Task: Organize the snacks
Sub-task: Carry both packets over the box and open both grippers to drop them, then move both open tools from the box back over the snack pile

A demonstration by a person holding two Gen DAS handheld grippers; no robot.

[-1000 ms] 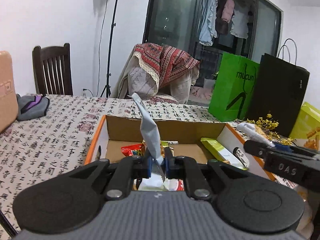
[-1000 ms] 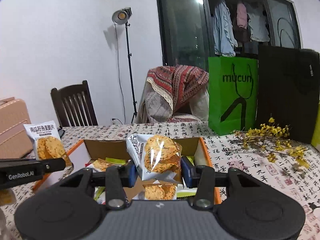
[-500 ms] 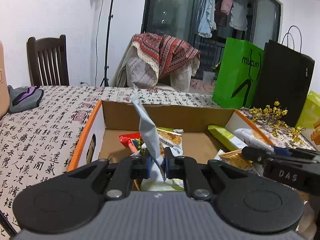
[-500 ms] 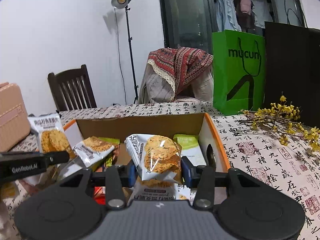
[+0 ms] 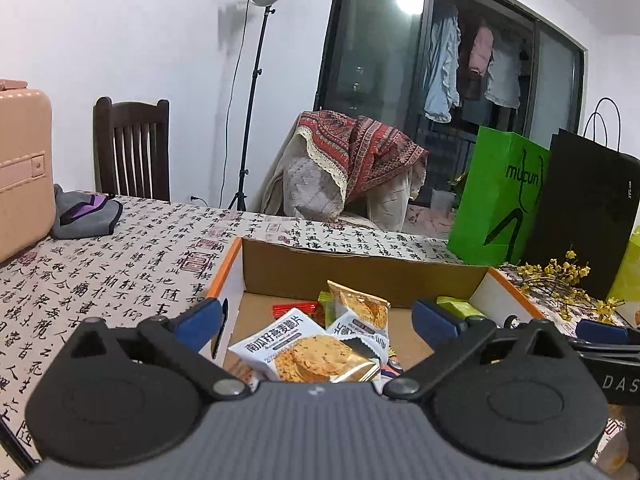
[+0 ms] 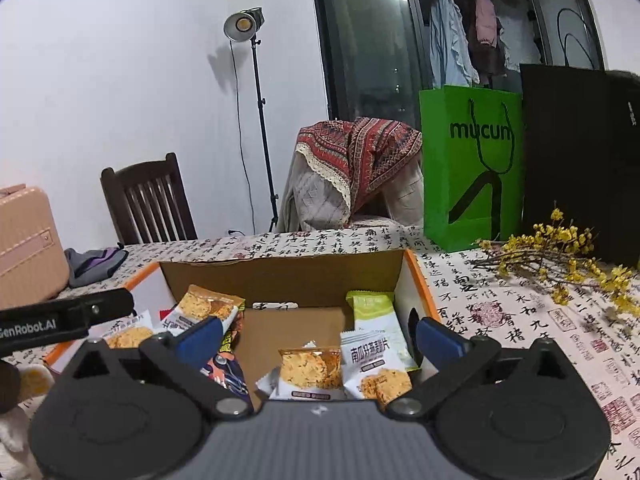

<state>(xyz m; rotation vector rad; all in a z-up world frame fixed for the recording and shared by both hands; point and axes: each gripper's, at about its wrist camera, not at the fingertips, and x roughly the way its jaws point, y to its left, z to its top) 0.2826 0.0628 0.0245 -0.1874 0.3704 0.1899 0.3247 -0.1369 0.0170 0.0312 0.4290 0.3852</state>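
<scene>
Both grippers hang over the cardboard box (image 5: 360, 276) on the table (image 5: 120, 264). The left gripper (image 5: 316, 320) has just been opening, and its jaws stand wide with nothing pinched between them. A cracker pack (image 5: 304, 354) lies loose in the box below it. The right gripper (image 6: 318, 340) has just been opening too, and it holds nothing. Two cracker packs (image 6: 340, 368) lie in the box under it, next to a green pack (image 6: 374, 312) that leans on the side wall.

The packs sit in a messy heap. If a gripper dips too low, I think it could bump the heap and squash the crackers. The two grippers are close, so they could knock each other.
</scene>
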